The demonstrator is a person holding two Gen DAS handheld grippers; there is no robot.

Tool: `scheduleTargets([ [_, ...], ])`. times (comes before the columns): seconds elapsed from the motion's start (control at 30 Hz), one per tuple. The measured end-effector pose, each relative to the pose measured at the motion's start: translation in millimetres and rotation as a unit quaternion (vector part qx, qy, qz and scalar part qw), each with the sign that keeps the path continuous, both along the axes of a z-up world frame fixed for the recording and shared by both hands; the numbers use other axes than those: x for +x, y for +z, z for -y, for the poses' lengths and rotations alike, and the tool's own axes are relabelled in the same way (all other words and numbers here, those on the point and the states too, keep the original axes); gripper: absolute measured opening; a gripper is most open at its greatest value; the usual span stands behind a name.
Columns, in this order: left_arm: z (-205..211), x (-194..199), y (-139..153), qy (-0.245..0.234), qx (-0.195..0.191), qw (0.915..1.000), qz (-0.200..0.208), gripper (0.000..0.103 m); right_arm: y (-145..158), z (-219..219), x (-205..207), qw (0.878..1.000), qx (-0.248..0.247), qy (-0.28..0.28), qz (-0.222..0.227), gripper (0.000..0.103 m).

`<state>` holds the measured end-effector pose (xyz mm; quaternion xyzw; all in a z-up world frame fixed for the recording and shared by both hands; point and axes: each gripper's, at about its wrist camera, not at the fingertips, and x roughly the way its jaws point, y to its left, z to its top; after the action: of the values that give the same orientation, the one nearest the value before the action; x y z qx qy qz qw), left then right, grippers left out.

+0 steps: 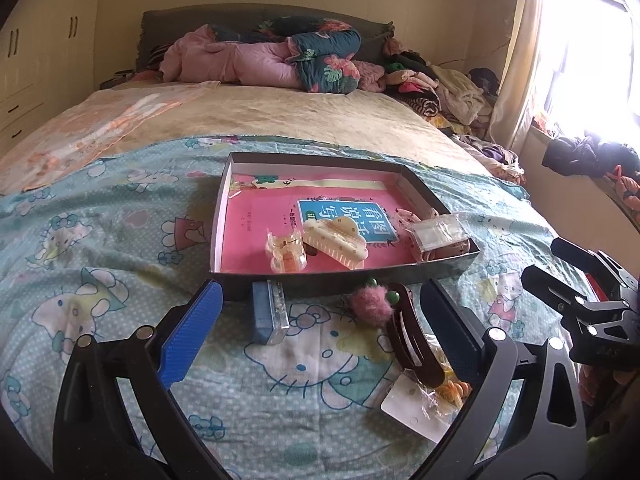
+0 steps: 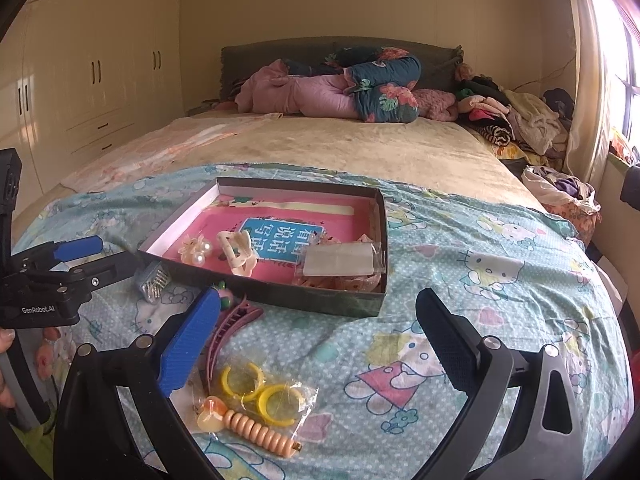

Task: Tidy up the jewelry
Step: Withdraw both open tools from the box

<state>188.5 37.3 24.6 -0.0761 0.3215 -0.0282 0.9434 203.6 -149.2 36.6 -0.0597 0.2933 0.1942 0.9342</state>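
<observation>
- The left gripper (image 1: 320,328) was held above the blanket (image 1: 100,240) on the bed, with its jaws spread wide and nothing between the pads.
- The right gripper (image 2: 316,344) was also spread wide and empty, and it hung over the same blanket, to the right of the left one.
- A shallow dark box (image 1: 440,270) lay on the blanket just beyond both grippers; its bottom was covered by a pink book (image 1: 256,216).
- Inside the box, a cream claw clip (image 1: 336,240) lay near the front wall, and a small orange clip (image 1: 286,252) lay just beside it on the left.
- In the right front corner of the box there was a clear plastic packet (image 1: 440,232), lying on top of some pinkish pieces that I could not identify.
- Outside the box, near its front wall, a blue comb clip (image 1: 270,312) lay on the blanket between the fingers of the left gripper.
- A pink fluffy hair tie (image 1: 370,304) with green beads lay just beside the front wall too, touching the end of a dark brown hair clip (image 1: 416,344).
- Nearer to the camera, a clear bag (image 2: 256,404) held yellow rings and a peach beaded piece, and it lay just beside the brown clip.
- At the head of the bed, folded quilts (image 2: 340,88) and a pile of clothes (image 2: 516,116) were far from the box.
</observation>
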Motion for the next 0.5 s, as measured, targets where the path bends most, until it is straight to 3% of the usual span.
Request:
scheduleTargets([
  [0.5, 11.4, -25.1, -15.6, -0.017, 0.011, 0.9997, -0.017, 0.091, -24.7, 4.4, -28.2, 1.000, -0.010, 0.009, -0.022, 0.096],
])
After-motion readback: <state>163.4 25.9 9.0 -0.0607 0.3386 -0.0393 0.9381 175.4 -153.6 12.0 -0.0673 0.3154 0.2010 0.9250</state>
